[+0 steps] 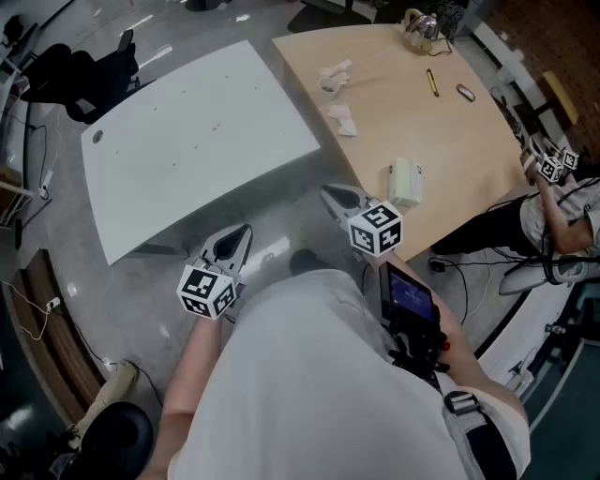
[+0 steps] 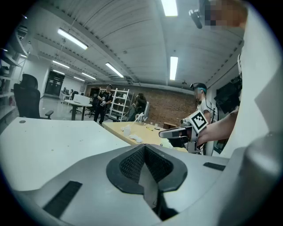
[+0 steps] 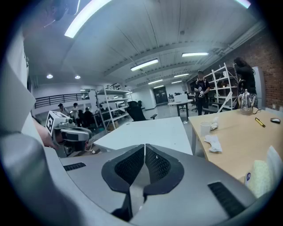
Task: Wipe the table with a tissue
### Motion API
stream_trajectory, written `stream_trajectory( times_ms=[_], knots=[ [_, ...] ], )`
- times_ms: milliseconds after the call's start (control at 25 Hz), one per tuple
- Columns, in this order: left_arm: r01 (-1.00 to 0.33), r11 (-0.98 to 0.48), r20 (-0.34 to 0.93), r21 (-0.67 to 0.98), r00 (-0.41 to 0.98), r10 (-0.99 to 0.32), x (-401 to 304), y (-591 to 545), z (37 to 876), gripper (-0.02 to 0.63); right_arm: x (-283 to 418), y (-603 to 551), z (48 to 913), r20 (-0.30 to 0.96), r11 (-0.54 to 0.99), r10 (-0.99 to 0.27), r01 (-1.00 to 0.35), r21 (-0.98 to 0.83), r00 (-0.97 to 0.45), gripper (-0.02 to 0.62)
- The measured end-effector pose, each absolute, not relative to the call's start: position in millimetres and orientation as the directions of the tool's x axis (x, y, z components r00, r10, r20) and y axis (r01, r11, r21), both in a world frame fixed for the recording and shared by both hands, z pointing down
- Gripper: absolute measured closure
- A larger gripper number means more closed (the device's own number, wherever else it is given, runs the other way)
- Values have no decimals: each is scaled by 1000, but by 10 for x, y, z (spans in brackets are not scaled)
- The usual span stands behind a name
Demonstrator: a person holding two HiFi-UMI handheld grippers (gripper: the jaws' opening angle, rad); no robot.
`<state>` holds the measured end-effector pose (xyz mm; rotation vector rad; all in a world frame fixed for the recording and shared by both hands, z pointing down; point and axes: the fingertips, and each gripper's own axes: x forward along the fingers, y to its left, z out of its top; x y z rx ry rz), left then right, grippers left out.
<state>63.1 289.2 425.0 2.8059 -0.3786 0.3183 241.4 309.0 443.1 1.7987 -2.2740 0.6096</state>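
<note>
A crumpled white tissue (image 1: pixel 339 118) lies on the wooden table (image 1: pixel 469 141), with another wad (image 1: pixel 334 73) in a paper cup behind it. In the right gripper view the tissue (image 3: pixel 213 142) sits right of centre. A pale tissue pack (image 1: pixel 405 180) stands near the table's front edge. My left gripper (image 1: pixel 234 242) hovers over the floor before the white table (image 1: pixel 187 141), shut and empty. My right gripper (image 1: pixel 337 197) is shut with nothing in it, in the gap between the two tables. Both pairs of pads (image 2: pixel 132 163) (image 3: pixel 132 165) meet with no gap.
On the wooden table's far side are a glass kettle (image 1: pixel 422 28), a yellow pen (image 1: pixel 432 82) and a carabiner (image 1: pixel 466 92). Another person (image 1: pixel 562 211) with grippers sits at the right. A black chair (image 1: pixel 84 75) stands beyond the white table. Cables run over the floor.
</note>
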Motion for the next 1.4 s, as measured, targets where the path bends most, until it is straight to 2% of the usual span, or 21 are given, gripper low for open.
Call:
stream_trajectory(
  times_ms=[480,680,1080,1400],
  knots=[
    [-283,-919,283,274,937,-205,1153,2109,4322,601,3002,2323,4651,438,131,-870,-963,-236,-225,577],
    [-289,-912,292,291,935,-203,1348,1877,4370,600,3345,2142,4880,503,83,-845,-974,-210,-180,577],
    [-342,-886,337,312,912,-233,1563,1535,4441,601,4403,1874,5580,688,-113,-723,-993,-42,54,575],
    [-388,-866,363,314,892,-268,1678,1334,4412,600,4837,1496,5861,726,-120,-677,-991,50,119,574]
  ],
)
